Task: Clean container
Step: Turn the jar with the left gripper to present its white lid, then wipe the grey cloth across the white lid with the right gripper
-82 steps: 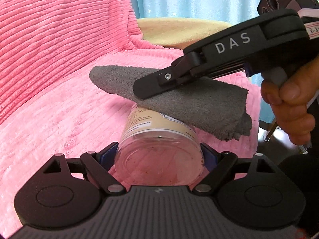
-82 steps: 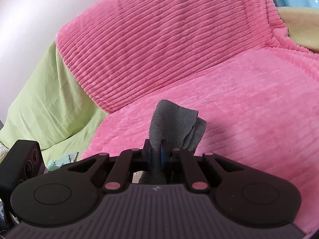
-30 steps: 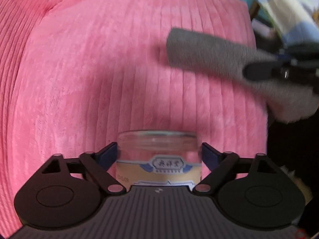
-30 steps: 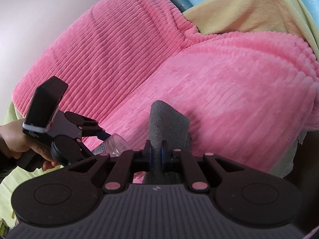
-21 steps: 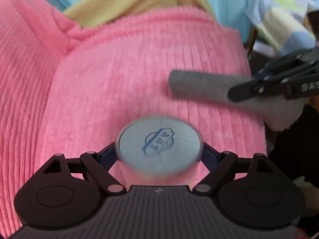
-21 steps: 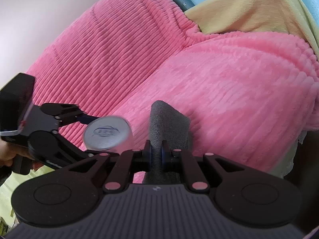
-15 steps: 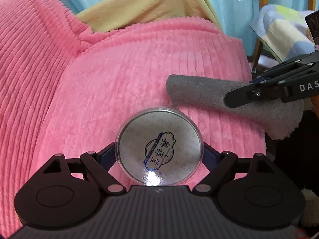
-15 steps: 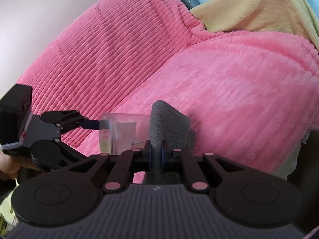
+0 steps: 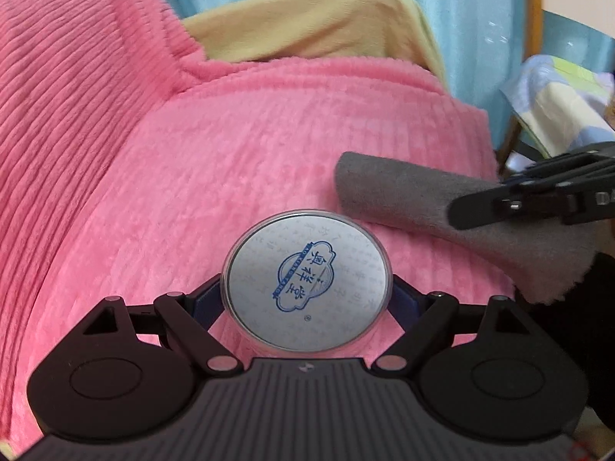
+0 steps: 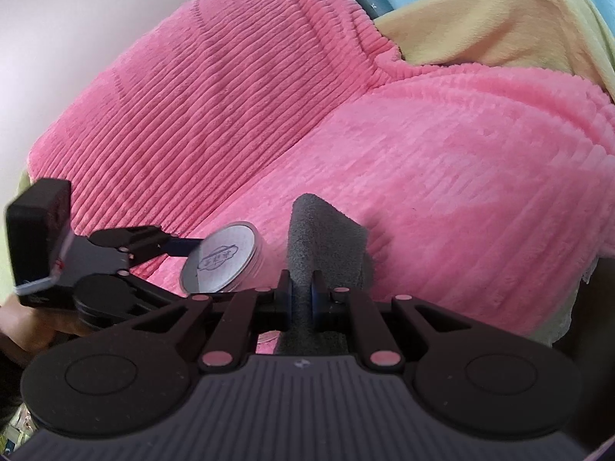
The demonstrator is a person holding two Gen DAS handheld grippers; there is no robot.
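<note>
Here the left gripper (image 9: 307, 288) has its fingers clamped on either side of a clear plastic jar (image 9: 306, 279), held above the pink blanket (image 9: 215, 176). The jar is turned so its round lid (image 9: 306, 280), pale grey with a blue emblem, faces the left wrist camera. From the right wrist view the same jar (image 10: 226, 259) sits low and to the left, lid tilted up, with the left gripper (image 10: 180, 246) reaching in from the left edge.

The right gripper (image 10: 301, 288) has its fingers pinched narrow on a folded grey cloth (image 10: 326, 238), which sticks forward past the fingertips. The cloth (image 9: 423, 207) lies just beside the jar, its near edge close to the rim of the lid; whether they touch cannot be told.

Beyond both, the ribbed pink blanket covers a seat and its backrest. A yellow cover (image 9: 307, 27) shows farther back, with a light blue curtain (image 9: 472, 19) behind it.
</note>
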